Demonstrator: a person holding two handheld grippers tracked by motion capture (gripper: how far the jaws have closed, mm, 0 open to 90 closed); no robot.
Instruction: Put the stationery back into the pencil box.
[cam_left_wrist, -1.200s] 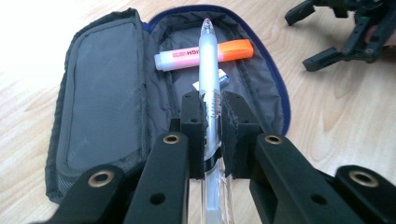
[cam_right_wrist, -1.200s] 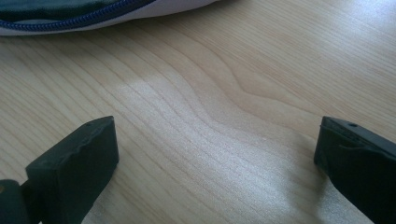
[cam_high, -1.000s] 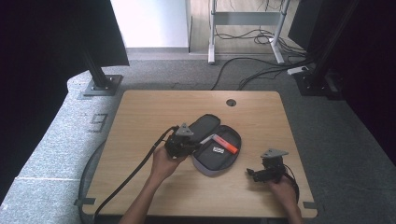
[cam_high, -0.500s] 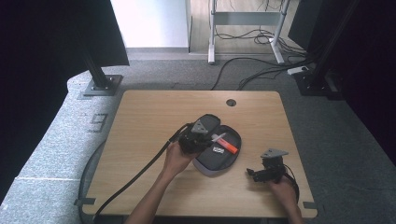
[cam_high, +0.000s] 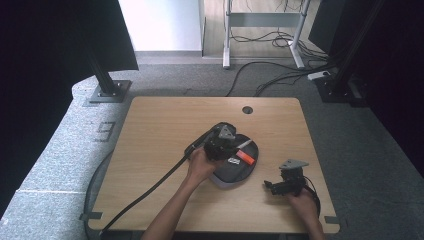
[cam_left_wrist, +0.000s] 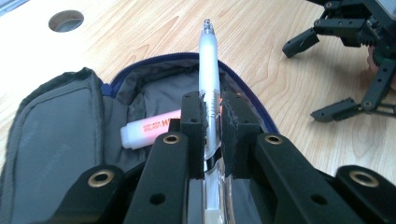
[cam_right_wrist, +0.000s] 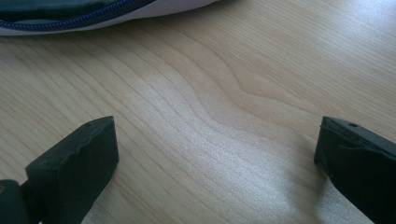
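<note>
Pen (cam_left_wrist: 208, 70), translucent white barrel, clamped upright between jaws

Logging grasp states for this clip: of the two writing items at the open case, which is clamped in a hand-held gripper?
The translucent white pen, clamped by the left hand-held gripper above the case. The orange marker lies loose inside.

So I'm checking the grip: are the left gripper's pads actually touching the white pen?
Touching. The left gripper view shows the left gripper with both pads pressed against the barrel of the white pen, no gap on either side, above the open pencil case.
</note>
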